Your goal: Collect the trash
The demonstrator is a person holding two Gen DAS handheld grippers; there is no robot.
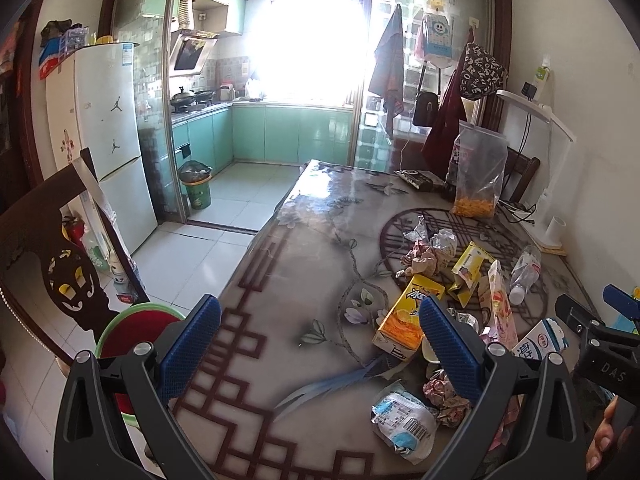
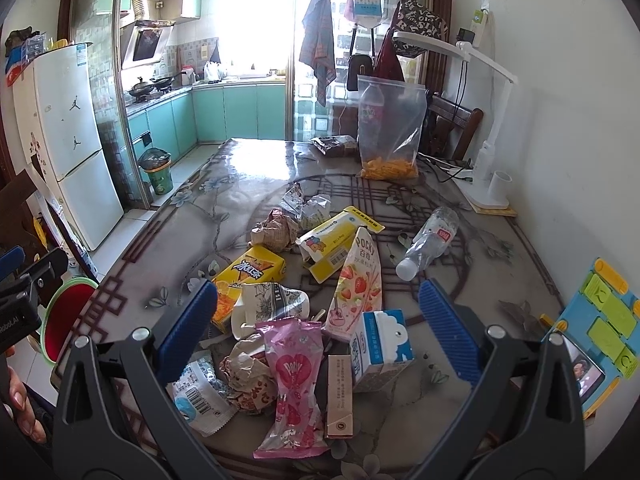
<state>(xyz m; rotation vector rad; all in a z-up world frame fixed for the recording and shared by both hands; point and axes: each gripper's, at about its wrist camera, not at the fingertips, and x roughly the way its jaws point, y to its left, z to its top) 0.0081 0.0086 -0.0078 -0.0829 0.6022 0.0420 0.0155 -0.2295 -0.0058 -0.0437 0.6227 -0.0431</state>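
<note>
Step in hand looks like the start of pickup: nothing grasped yet. Left hand-held gripper spread wide, empty, hovering over the worktop edge, left of the pile. Right hand-held gripper also wide and empty, poised right over the trash.

Trash sits clustered on the worktop: pink Pocky wrapper, milk carton, strawberry Pocky box, yellow drink carton, crushed paper cup, crumpled bottle farther off.

Red-lined bin with a green rim stands beside the worktop, below the left hand-held gripper; likely drop target.

Next move, my read: lower the right one onto the pink wrapper or milk carton, close, carry left to the bin. Wrapper is thin and flat, so pinch a raised fold.
</note>
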